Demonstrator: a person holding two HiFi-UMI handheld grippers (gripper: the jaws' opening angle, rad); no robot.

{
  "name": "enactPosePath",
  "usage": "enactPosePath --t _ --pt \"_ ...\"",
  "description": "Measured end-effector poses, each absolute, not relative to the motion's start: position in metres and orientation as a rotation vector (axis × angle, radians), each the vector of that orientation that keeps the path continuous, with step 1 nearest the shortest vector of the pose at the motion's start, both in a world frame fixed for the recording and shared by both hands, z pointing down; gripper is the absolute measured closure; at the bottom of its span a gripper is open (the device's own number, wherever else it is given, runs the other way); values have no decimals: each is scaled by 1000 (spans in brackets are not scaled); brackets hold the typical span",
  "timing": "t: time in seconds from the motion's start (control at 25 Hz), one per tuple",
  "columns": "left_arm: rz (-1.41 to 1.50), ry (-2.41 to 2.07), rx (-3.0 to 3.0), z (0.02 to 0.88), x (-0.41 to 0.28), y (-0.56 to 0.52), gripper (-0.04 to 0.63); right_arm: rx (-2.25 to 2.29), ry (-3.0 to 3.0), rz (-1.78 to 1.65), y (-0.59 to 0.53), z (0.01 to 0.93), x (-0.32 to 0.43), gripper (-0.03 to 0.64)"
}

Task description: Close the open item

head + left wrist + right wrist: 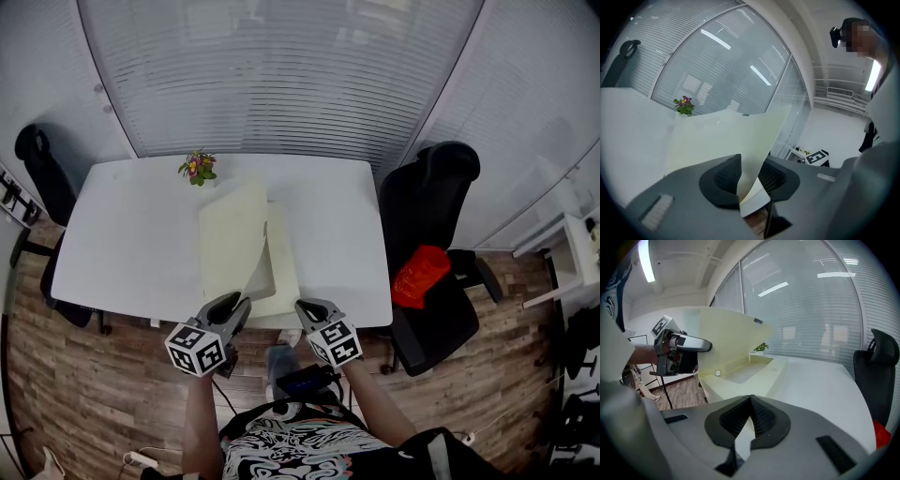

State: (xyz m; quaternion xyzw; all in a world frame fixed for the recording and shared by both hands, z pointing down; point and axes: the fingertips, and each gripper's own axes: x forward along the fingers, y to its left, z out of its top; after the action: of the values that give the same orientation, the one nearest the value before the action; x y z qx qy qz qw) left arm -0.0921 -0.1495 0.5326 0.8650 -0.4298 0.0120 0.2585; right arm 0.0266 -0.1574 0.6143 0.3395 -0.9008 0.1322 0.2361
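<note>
A flat cream box lies open on the white table, near its front edge. Its lid stands raised on the left side. In the left gripper view the lid runs down between the jaws of my left gripper; the pads stand apart around its lower edge, which rests against the left pad. The right gripper view shows the box's tray, the lid and the left gripper at its corner. My right gripper is shut and empty, just before the box's front right corner.
A small pot of flowers stands at the table's far edge. A black office chair with a red thing on its seat is to the right. Another black chair is at the left. Blinds cover the glass wall behind.
</note>
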Motion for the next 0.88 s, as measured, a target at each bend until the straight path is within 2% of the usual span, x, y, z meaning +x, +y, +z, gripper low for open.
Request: enactPosePath --t 0.88 --pt "298 -1082 2361 561 -67 -153 472 943 -2476 404 -157 614 28 614"
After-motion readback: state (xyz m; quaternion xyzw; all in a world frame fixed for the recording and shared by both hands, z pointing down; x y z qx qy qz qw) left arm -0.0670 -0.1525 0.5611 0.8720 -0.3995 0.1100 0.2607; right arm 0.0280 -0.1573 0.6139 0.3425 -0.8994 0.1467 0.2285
